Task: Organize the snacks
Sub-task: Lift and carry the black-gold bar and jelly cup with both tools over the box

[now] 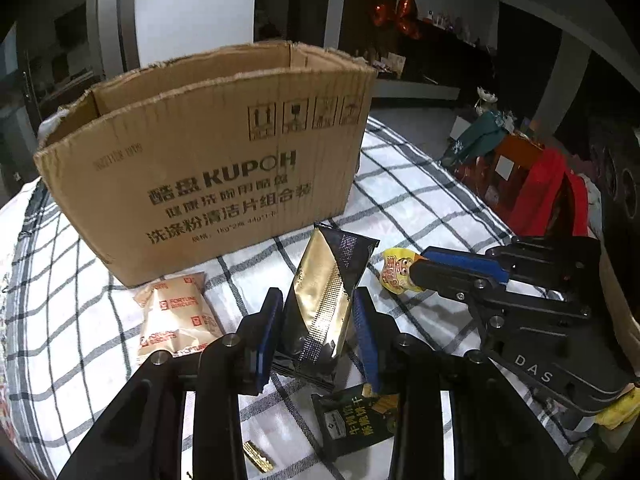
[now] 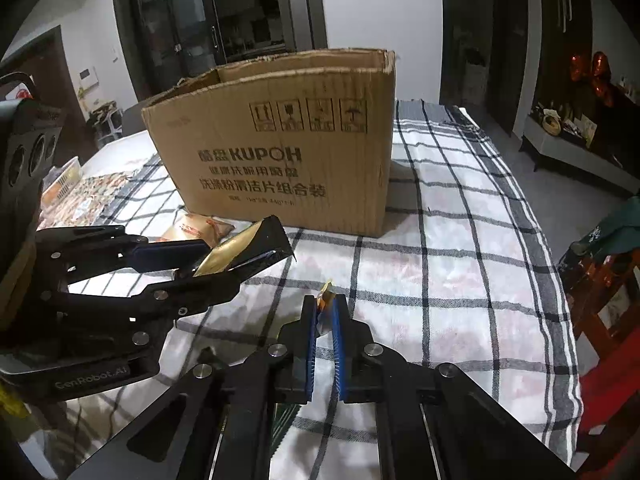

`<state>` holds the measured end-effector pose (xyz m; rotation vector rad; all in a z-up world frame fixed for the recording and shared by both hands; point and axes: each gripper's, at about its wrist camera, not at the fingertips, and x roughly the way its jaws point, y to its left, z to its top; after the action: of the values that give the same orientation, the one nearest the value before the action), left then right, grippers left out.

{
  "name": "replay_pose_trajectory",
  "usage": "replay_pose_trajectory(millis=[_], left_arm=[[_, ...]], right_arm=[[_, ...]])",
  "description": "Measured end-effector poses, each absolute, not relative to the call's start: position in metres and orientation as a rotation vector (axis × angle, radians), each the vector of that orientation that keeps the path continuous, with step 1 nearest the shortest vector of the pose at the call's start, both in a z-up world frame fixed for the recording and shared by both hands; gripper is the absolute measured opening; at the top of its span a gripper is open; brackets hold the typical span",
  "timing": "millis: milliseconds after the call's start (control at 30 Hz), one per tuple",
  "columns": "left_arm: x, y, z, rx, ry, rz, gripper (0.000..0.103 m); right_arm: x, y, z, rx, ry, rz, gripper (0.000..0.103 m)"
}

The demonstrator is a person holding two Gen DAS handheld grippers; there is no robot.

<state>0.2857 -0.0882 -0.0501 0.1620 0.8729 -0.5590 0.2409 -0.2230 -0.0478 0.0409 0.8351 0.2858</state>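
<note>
Two snack packs are in my grippers, both in front of the cardboard box (image 1: 208, 160). My left gripper (image 1: 316, 320) is clamped on the black-and-gold pouch (image 1: 324, 300), blue pads on its two long edges. Pouch long axis runs along the fingers, its far end pointing up and toward the box's printed front, the near sealed end toward the camera. It looks clear of the checked cloth (image 2: 460, 280), but I can't confirm that. My right gripper (image 2: 323, 312) is closed on the small yellow packet (image 1: 396, 272); only a sliver of it shows between the pads in the right wrist view, its tip sticking out past the fingertips toward the box. In the left wrist view the packet's printed end pokes out of the closed fingers, pointing left. Fortune biscuit pack (image 1: 176, 316) lies flat on the cloth just beside the box's near left corner. Dark green snack pack (image 1: 356, 416) lies on the cloth nearer me than the pouch, well apart from the box.
</note>
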Motion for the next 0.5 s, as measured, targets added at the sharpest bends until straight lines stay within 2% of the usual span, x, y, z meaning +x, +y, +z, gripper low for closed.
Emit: replay_pose_trajectory(millis=[500], left_arm=[[0.274, -0.074, 0.001, 0.110, 0.769, -0.536, 0.035]], right_arm=[[0.232, -0.218, -0.001, 0.055, 0.724, 0.298, 0.008]])
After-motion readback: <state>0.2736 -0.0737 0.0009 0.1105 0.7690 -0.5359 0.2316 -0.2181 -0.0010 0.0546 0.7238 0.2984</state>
